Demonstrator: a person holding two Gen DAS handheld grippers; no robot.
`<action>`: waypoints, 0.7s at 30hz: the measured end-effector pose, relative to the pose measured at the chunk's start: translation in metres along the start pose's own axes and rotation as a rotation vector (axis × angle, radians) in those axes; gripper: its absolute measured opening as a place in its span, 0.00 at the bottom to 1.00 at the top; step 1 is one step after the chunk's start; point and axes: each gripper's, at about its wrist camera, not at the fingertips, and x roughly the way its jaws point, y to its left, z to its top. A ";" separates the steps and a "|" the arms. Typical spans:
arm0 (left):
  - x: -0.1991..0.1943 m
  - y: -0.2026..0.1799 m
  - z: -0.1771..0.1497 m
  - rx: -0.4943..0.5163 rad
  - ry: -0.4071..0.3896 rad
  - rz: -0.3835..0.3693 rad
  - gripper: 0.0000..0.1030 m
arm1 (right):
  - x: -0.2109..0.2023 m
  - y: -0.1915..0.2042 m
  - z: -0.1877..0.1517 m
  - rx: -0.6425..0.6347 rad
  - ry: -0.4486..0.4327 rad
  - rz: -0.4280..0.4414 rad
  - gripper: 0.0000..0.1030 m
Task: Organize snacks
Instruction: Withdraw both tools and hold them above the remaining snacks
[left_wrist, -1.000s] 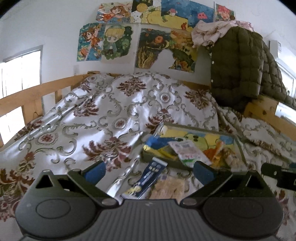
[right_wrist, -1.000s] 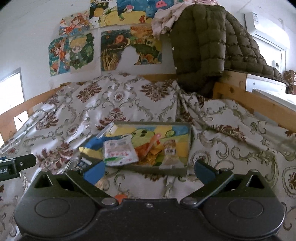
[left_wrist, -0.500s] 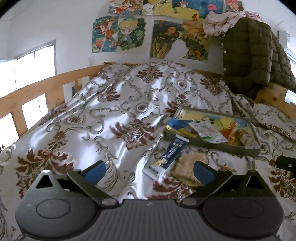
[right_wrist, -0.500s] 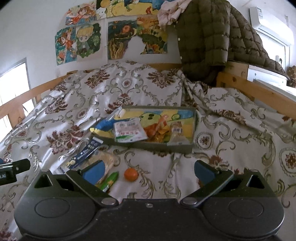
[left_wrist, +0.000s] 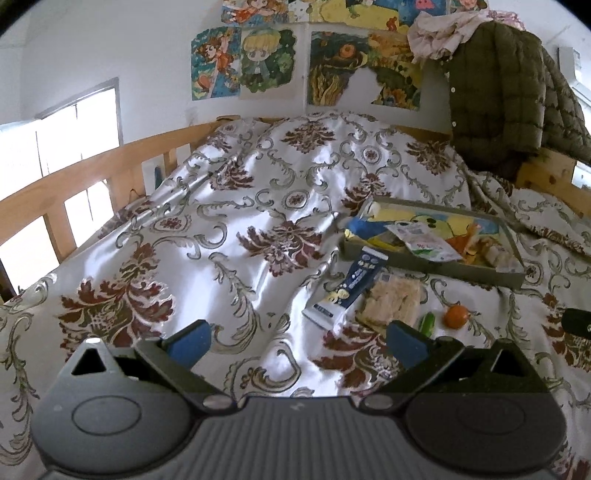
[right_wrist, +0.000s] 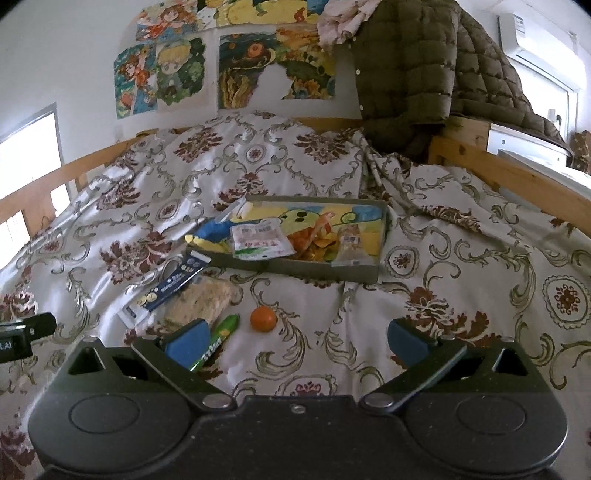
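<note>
While both tongs hang released: tray part-filled; orange, 3 pkts loose on bed, awaiting sorting.

Daylight comes from the window on the left, which is blown out to white, and it puts a shiny glare on the left folds of the bedspread. The right side is dimmer, with soft shadows in the creases. Both views bend strongly at the edges, with dark corners, and look slightly soft throughout.
</note>
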 end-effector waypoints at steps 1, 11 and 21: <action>0.000 0.001 0.000 0.002 0.012 0.004 1.00 | -0.001 0.001 -0.001 -0.006 0.004 0.002 0.99; 0.002 0.012 -0.006 -0.010 0.077 0.033 1.00 | 0.002 0.008 -0.007 -0.039 0.044 -0.001 0.99; 0.005 0.008 -0.012 0.025 0.103 0.042 1.00 | 0.012 0.022 -0.016 -0.095 0.088 0.013 0.99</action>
